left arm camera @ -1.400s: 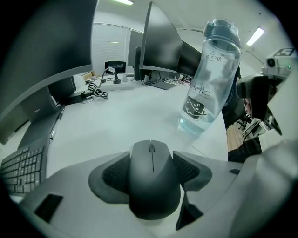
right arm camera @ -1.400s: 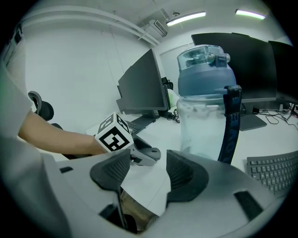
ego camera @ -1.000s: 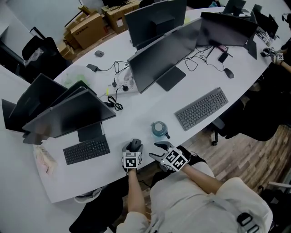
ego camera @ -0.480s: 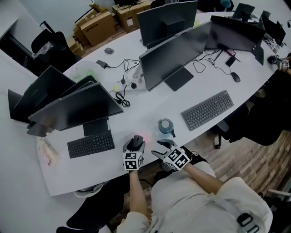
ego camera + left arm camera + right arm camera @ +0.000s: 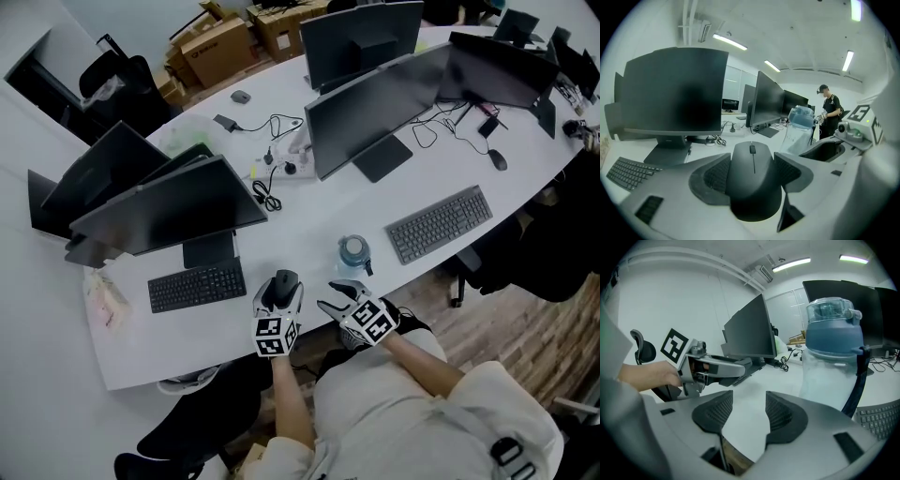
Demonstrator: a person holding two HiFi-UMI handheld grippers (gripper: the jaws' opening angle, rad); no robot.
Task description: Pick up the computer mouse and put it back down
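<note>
Head view: the left gripper (image 5: 279, 292) hangs over the front edge of the white table (image 5: 309, 220), between the black keyboard (image 5: 196, 286) and the water bottle (image 5: 352, 253). The computer mouse (image 5: 282, 285) shows as a dark shape at its tip. The right gripper (image 5: 337, 297) sits just beside it at the same edge, in front of the bottle. From above, neither claw's grip can be judged.

Left gripper view: both ribbed pads (image 5: 716, 174) press the flanks of the computer mouse (image 5: 753, 176), which points away with its scroll wheel uppermost. The bottle (image 5: 799, 125) stands just beyond, to the right. A person (image 5: 829, 111) stands far along the table, out of the head view's frame.

Right gripper view: the right gripper (image 5: 745, 412) has its pads spread, with only bare table seen through the gap; its jaws have just been closing a little. To the left, a hand (image 5: 647, 375) holds the left gripper (image 5: 745, 365) up clear of the surface, a height the head view does not reveal. The bottle (image 5: 832, 352) rises close on the right.
</note>
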